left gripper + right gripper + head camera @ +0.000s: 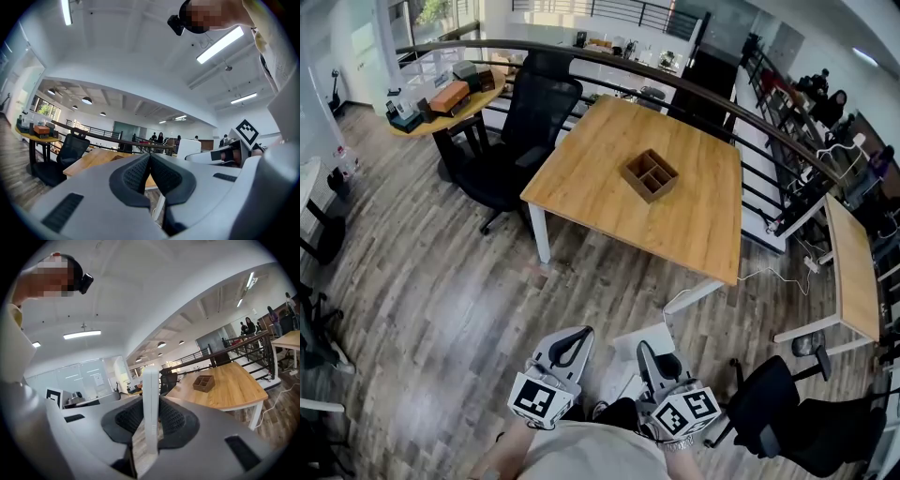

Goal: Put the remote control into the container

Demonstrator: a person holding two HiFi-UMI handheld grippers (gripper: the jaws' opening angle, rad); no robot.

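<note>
- You were mid-carry, by my reading: the remote control (150,378) was already in your right gripper (151,404), and the container (633,174) was still well apart from you.
- The container, a brown wooden box split into compartments, sat near the middle of the bench (609,211) in the upper centre of the head view. Nothing showed inside it from there.
- Both grippers hung low at the bottom centre of the head view, close to your body and over the wood floor (441,281), not over the bench.
- To do this step well, you needed to walk up to the near edge of the bench, away from the black chair (534,122) at its upper-left side, and keep the squeeze steady all the way.
- Over the box, the longest compartment looked the safest target. The remote seemed long next to the smaller cells.
- Lowering one end in first and letting go only once the box took the weight would have been the sound way. A drop from above could have bounced it out.
- The right gripper was clamped on the remote: the thin white slab stood upright on its edge between the two dark pads, and rose well past the jaw tips.
- That grip was low on a smooth, narrow body, so a quick swing might have made it pivot.
- The left gripper (150,157) had its jaws pressed together with nothing between them, and it touched nothing.
</note>
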